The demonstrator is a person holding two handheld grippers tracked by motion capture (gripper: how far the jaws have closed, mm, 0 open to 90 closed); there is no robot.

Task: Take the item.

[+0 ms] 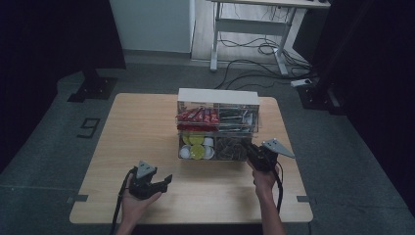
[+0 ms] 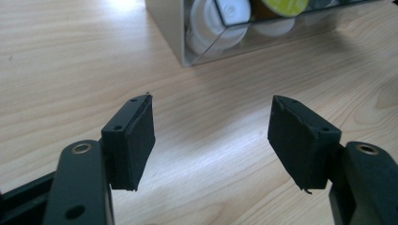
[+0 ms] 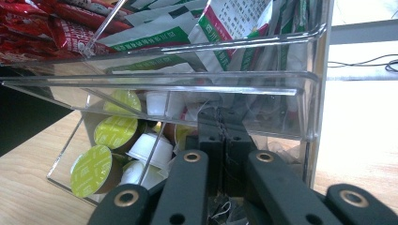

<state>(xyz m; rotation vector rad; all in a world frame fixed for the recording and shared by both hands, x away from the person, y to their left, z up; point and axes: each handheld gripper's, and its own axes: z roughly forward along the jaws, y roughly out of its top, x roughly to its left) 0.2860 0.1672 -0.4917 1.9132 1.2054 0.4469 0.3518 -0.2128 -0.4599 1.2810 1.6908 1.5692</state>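
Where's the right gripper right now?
In the high view the right gripper is at the clear organizer's front right compartment, right of the coffee pods; its jaws are shut inside that bin.

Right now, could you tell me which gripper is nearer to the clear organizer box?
The right. The right gripper reaches into the front right compartment of the clear organizer box, jaws shut. The left gripper sits open over bare table, apart from the box's front left corner.

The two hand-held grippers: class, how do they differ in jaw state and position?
The left hand-held gripper has its jaws wide apart over bare table; the right hand-held gripper has its jaws shut, reaching into the clear organiser. The left sits away from the organiser; the right is at its front. Both are black.
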